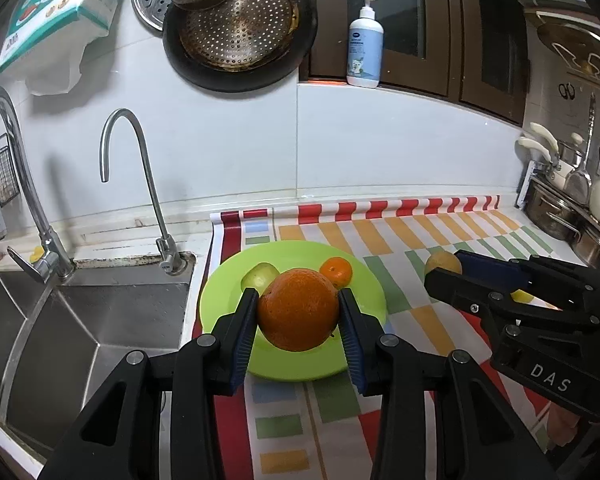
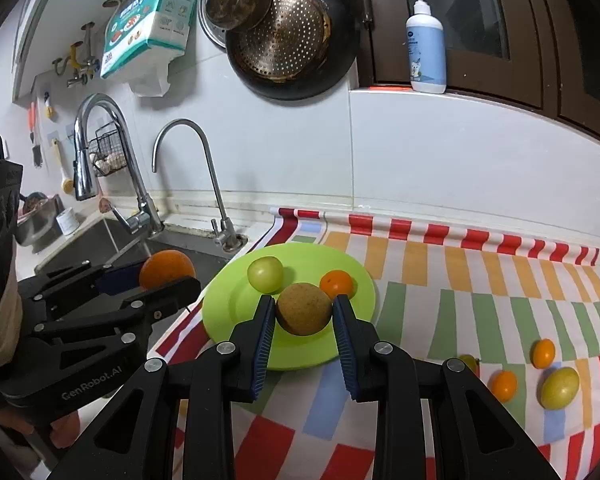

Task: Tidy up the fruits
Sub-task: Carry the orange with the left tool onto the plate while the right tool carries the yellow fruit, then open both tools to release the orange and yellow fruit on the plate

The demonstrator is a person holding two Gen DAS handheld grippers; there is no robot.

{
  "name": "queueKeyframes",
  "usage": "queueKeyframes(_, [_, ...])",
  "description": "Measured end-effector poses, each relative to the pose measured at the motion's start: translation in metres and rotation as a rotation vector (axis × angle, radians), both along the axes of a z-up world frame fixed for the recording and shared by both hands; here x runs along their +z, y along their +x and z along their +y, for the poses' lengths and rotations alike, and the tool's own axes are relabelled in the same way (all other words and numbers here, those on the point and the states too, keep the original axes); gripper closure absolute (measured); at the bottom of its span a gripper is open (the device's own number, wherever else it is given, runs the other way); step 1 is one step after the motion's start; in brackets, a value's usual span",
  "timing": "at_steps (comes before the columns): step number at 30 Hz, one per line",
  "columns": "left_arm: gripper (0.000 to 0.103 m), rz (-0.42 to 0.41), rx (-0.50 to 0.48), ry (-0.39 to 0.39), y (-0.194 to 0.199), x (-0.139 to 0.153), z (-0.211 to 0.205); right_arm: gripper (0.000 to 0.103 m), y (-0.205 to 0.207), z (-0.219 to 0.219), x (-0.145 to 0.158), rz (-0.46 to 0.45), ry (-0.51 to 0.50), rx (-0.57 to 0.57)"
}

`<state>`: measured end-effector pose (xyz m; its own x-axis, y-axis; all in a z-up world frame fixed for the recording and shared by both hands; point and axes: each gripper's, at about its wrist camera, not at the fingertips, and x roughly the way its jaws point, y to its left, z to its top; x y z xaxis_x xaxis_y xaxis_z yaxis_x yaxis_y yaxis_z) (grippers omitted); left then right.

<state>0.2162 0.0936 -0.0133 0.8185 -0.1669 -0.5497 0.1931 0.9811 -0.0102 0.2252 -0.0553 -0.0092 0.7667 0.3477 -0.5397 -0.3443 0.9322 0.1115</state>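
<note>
On the surface, a striped cloth [image 2: 460, 280] runs from the sink [image 1: 80, 320] off to the right, and on its left end sits a green plate [image 2: 236, 312]. We go from large to small. Behind, on the wall, hang a dark pan [image 1: 240, 32] and a box [image 1: 60, 4]; a soap bottle [image 1: 365, 44] stands on the ledge; two taps [image 1: 140, 184] rise at the sink's back edge.

Our left gripper [image 1: 298, 312] has its fingers [image 1: 244, 320] pressed on both sides of a big orange [image 1: 298, 312], held over the plate's near half. Our right gripper [image 2: 304, 314] clasps a brown fruit [image 2: 304, 314] the same way, above the plate's middle in its own view; from the left view it hangs over the cloth just right of the plate.

On the plate lie a green fruit [image 2: 265, 274] and a small orange [image 2: 337, 283], apart, both toward the far rim and partly hidden behind the held fruits.

On the cloth, well right of the plate, lie a yellow-green fruit [image 2: 560, 388], two kumquats [image 2: 543, 353] and one more small fruit [image 2: 469, 361], half hidden by the right gripper's frame.
</note>
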Motion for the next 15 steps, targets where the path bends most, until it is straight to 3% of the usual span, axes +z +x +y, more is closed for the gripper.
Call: queueKeyframes(15, [0.064,0.078,0.034,0.009,0.051,-0.03,0.014,0.072,0.053,0.02,-0.029,0.085,-0.009,0.039])
